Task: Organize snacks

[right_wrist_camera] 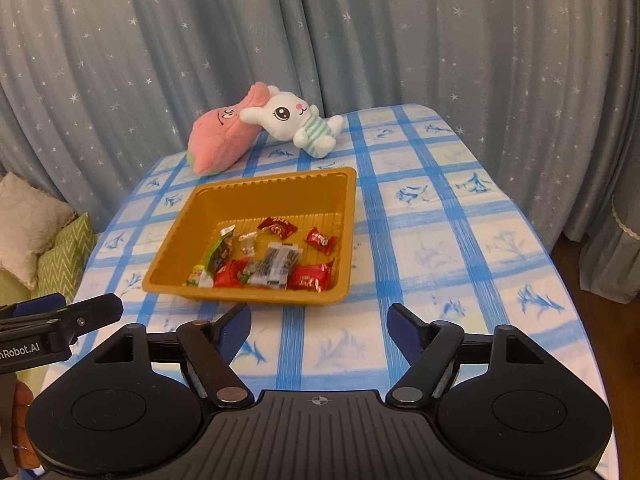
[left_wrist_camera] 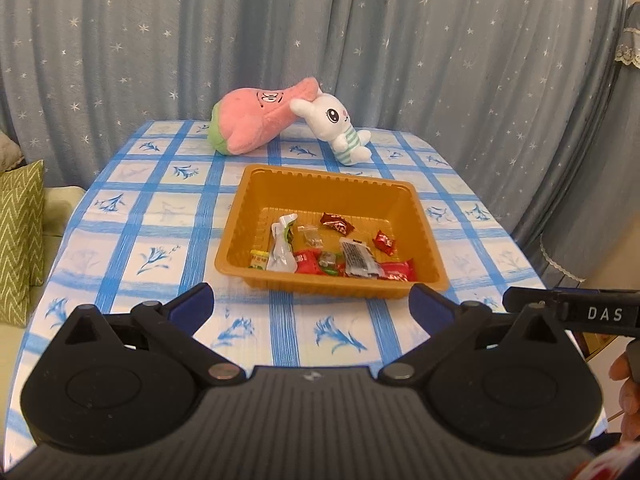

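Observation:
An orange plastic tray [left_wrist_camera: 332, 178] [right_wrist_camera: 280, 181] sits mid-table and holds several wrapped snacks: red candy packets [left_wrist_camera: 394, 270] [right_wrist_camera: 310, 278], a silver-and-green pouch [left_wrist_camera: 282, 246] [right_wrist_camera: 219, 252] and a clear bar wrapper [left_wrist_camera: 358, 258] [right_wrist_camera: 276, 266]. My left gripper [left_wrist_camera: 311, 304] hovers in front of the tray's near edge, jaws wide apart, nothing between them. My right gripper [right_wrist_camera: 319, 322] hangs just short of the same edge, open and empty too. Each gripper's side shows at the edge of the other's view.
A pink plush [left_wrist_camera: 256, 120] [right_wrist_camera: 222, 136] and a white rabbit plush [left_wrist_camera: 338, 126] [right_wrist_camera: 298, 120] lie at the table's far end. The blue-checked tablecloth [left_wrist_camera: 160, 232] [right_wrist_camera: 440, 240] covers the table. Star-patterned curtains hang behind. Green cushions [left_wrist_camera: 20, 232] sit at the left.

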`<state>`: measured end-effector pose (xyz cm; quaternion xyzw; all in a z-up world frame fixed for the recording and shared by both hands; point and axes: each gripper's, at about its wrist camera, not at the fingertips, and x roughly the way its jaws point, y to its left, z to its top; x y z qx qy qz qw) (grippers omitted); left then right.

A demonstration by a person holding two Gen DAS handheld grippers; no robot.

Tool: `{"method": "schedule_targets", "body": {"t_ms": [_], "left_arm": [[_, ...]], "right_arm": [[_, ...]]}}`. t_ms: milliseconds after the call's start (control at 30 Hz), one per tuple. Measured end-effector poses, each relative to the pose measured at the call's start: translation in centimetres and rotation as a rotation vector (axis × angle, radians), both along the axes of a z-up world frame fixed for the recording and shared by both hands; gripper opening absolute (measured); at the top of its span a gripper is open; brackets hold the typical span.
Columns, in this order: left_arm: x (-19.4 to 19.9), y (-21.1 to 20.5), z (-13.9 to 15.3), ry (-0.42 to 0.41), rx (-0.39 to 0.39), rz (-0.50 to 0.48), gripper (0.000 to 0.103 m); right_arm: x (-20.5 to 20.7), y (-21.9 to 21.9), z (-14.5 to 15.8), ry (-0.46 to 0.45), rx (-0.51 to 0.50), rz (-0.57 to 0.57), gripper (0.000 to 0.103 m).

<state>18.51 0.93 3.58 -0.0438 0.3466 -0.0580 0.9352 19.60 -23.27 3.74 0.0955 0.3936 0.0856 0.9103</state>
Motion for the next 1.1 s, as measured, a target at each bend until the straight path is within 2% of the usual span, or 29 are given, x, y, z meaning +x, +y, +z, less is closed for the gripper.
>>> {"method": "schedule_targets", "body": {"t_ms": [200,467,700,1100], "left_arm": [[-4.2,0.1,1.2,0.001,-0.023,0.026,0.103],[-8.9,0.8,2.4,0.005,-0.013,0.065,0.103],[-12.2,0.2,3.2,0.002,0.025,0.084,0.103],[-16.3,-1.5,4.6,0.012,0.028,0.09,0.103]], "right_arm": [[-3.8,0.4,1.3,-0.008,-0.026,0.017,0.084],[-8.3,0.5,2.4,-0.02,-0.037,0.024,0.085],[-11.5,0.6,3.8,-0.046,-0.034,0.038,0.085],[-16.2,0.2,5.8,-0.081,-0.049,0.039,0.085]]}}
